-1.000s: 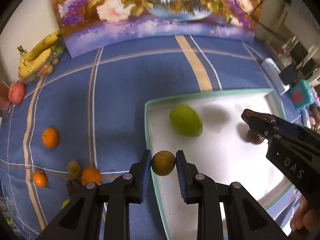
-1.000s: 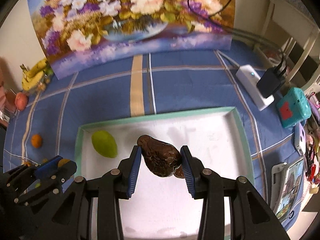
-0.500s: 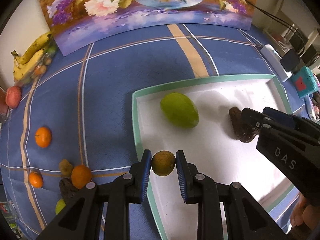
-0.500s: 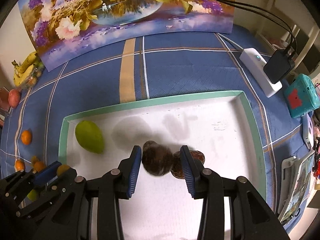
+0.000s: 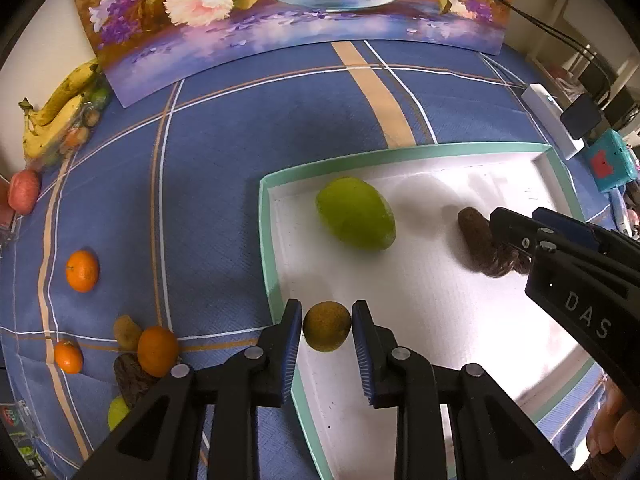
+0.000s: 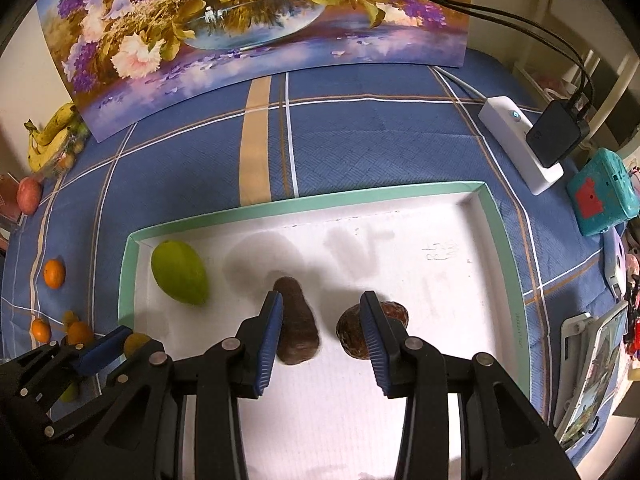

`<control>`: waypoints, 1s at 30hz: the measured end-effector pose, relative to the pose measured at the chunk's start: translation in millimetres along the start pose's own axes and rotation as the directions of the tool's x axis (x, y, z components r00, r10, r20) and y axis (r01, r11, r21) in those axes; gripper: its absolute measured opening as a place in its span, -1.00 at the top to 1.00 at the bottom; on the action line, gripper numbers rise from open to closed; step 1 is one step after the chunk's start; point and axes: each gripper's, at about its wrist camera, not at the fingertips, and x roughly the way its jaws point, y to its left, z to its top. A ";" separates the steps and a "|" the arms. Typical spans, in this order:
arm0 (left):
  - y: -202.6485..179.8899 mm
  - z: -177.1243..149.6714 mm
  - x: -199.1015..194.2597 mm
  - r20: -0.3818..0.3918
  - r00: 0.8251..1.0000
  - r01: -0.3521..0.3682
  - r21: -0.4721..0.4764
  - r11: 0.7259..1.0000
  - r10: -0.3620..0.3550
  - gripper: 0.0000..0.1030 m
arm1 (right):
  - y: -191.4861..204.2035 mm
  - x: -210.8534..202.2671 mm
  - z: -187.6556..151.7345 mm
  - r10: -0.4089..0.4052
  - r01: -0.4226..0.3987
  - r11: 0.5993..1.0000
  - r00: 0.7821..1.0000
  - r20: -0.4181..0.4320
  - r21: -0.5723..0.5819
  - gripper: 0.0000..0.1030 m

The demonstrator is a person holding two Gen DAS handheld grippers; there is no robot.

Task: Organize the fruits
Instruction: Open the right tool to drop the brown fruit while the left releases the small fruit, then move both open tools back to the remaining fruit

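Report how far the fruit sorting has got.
Done: a green mango and two dark brown fruits lie in the white tray; the right gripper is open over them. In hand: the left gripper holds a small brownish fruit at the tray's edge. Left: oranges and others on the cloth.

The left gripper [image 5: 327, 330] pinches a small brownish-green round fruit [image 5: 327, 331] between its blue-padded fingers [image 5: 291, 344], just over the near-left rim of the white tray [image 5: 267, 240]. In the tray lie a green mango [image 5: 355, 213] and, to its right, a dark brown avocado [image 5: 478, 242], partly hidden behind the right gripper [image 5: 516, 232]. On the blue checked tablecloth [image 5: 208, 184] left of the tray sit several tangerines [image 5: 82, 271] among other small fruits. Bananas [image 5: 56, 116] lie at the far left beside a flower painting [image 5: 288, 12].
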 end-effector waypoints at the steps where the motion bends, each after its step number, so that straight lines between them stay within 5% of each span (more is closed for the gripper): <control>1: 0.1 0.4 -1.5 0.004 1.000 0.002 -0.001 1.000 -0.002 0.41 | 0.1 -0.5 0.7 -0.001 0.001 1.000 1.000 0.002 -0.001 0.19; 10: 11.9 5.6 -27.9 0.062 0.997 0.039 -0.037 0.999 -0.037 0.41 | 0.5 -17.8 4.7 0.005 -0.005 1.000 0.999 0.042 -0.006 0.19; 16: 46.2 9.7 -39.6 0.094 0.995 0.048 -0.142 0.989 -0.035 0.39 | 2.8 -27.3 6.2 0.006 -0.006 1.000 0.998 0.067 -0.007 0.19; 17: 54.9 9.8 -41.3 0.099 0.995 0.047 -0.171 0.984 -0.031 0.33 | 3.4 -27.8 6.2 0.005 -0.005 1.000 0.998 0.068 -0.008 0.19; 19: 71.0 10.5 -43.4 0.109 0.994 0.039 -0.224 0.974 -0.015 -0.32 | 5.3 -28.6 6.1 0.003 -0.003 1.000 0.997 0.072 -0.009 0.19; 20: 79.2 9.7 -44.9 0.113 0.994 0.032 -0.246 0.969 -0.004 -0.44 | 6.7 -28.8 6.4 0.001 -0.001 1.000 0.997 0.074 -0.011 0.19; 23: 106.6 7.3 -48.4 0.121 0.992 0.010 -0.322 0.947 0.031 -0.50 | 11.6 -29.9 6.2 0.009 -0.007 1.000 0.996 0.084 -0.024 0.15; 30: 166.7 -7.1 -56.4 0.129 0.982 -0.061 -0.467 0.882 0.137 -1.00 | 32.4 -35.9 6.4 0.000 0.009 0.997 0.994 0.108 -0.078 -0.36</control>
